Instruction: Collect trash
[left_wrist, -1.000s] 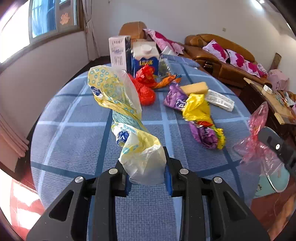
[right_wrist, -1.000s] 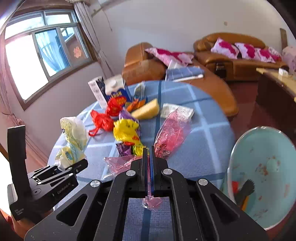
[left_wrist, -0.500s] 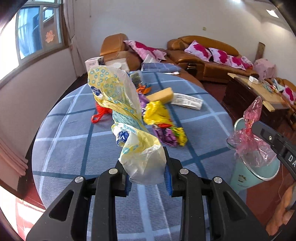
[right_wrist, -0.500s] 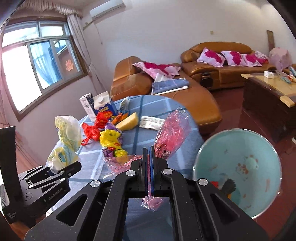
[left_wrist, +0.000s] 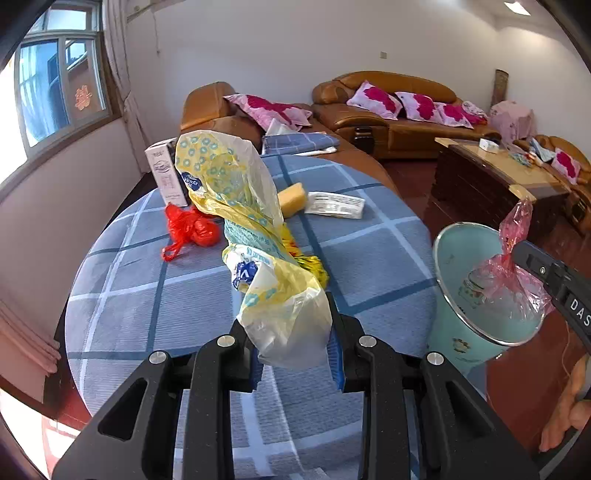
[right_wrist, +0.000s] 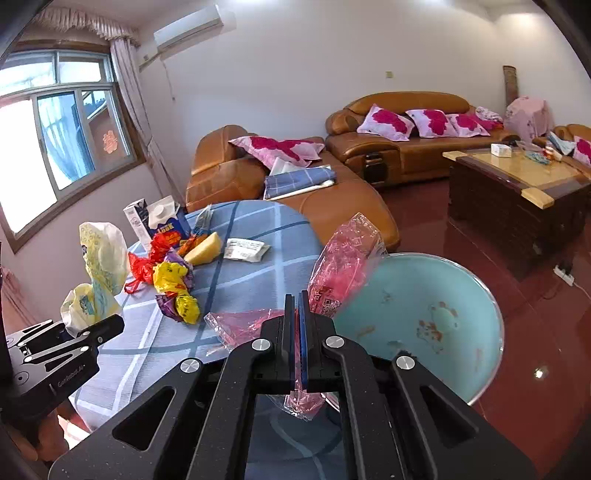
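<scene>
Right wrist view: right gripper (right_wrist: 298, 306) fingers pinch a pink plastic bag (right_wrist: 345, 267) beside the teal bin (right_wrist: 424, 314), left gripper (left_wrist: 295, 343) clamps a yellow bag (left_wrist: 251, 236); centring each over the rim before releasing seems wise.

Yellow bag (left_wrist: 236, 206): thin crinkled plastic film, printed, semi-translucent. Pink bag (right_wrist: 343, 273): clear glossy film. Bin (right_wrist: 436, 314): smooth, light blue, with metal-looking rim. Bench (left_wrist: 373, 258): matt woven checked cloth. Left claw (left_wrist: 295, 354): matt black plastic, bright metal screws. Floor (right_wrist: 535, 325): glossy red.
</scene>
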